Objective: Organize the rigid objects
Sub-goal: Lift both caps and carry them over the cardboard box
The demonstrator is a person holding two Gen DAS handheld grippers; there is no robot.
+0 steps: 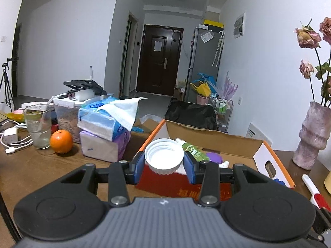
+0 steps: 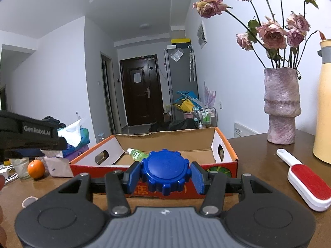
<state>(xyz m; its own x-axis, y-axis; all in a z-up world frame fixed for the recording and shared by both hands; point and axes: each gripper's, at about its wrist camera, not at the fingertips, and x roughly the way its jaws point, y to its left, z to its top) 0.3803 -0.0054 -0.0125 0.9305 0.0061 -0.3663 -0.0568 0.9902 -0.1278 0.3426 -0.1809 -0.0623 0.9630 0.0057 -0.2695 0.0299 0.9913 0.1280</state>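
Note:
My left gripper is shut on a white ribbed screw lid, open side up, held over the near left wall of an orange-edged cardboard box. A green bottle and a purple object lie inside the box. My right gripper is shut on a blue notched lid, held in front of the box's near wall. The green bottle shows in the box there too. The left gripper's body shows at the left edge of the right wrist view.
An orange, a glass, tissue packs, a food container and chargers sit on the wooden table at left. A pink vase with dried roses, a yellow jug and a red lint brush stand at right.

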